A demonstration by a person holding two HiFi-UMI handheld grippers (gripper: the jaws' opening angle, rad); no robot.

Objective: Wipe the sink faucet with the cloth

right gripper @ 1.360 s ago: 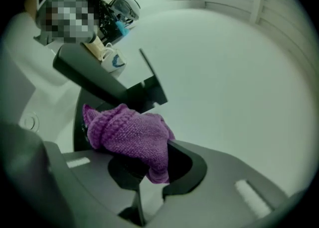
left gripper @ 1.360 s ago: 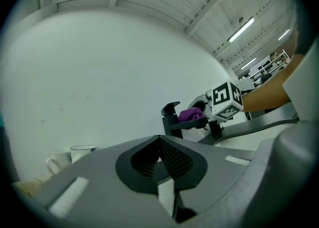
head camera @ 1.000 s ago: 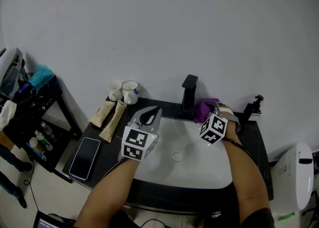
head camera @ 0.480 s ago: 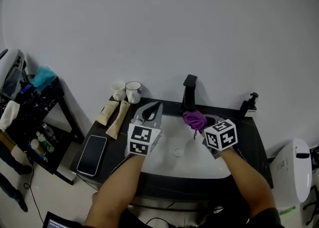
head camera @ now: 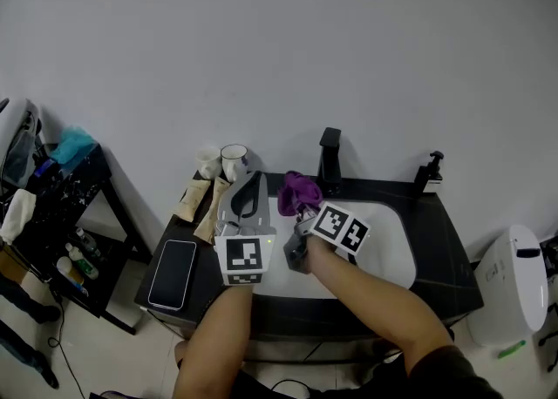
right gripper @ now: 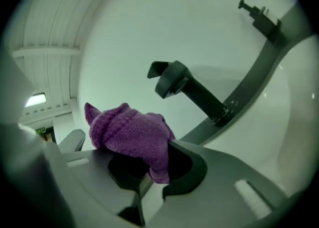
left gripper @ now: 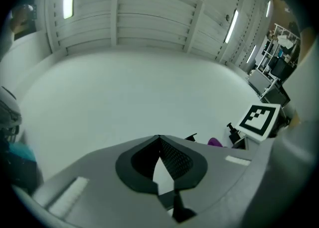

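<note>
Holding the cloth (right gripper: 130,135) is the right gripper (head camera: 302,211): its jaws are clamped on the lower edge of a bunched purple knit wad, and most of the wad bulges out above the tips. The faucet (head camera: 329,162) is a black column standing upright, with a short spout head at the top. In the head view, the cloth sits just left of the faucet and slightly nearer the person, close but apart, with no contact visible. In the right gripper view, the faucet lies ahead of the jaws and off to their right, and its column crosses the picture on a diagonal.

The left gripper (head camera: 248,193) is farther left of the faucet than the cloth. Its jaws are pressed together with nothing between them.

Judgement: wiping has not yet begun. The right gripper is the nearer one. The next move should carry the cloth rightward onto the column, then stroke along the column's length.
</note>
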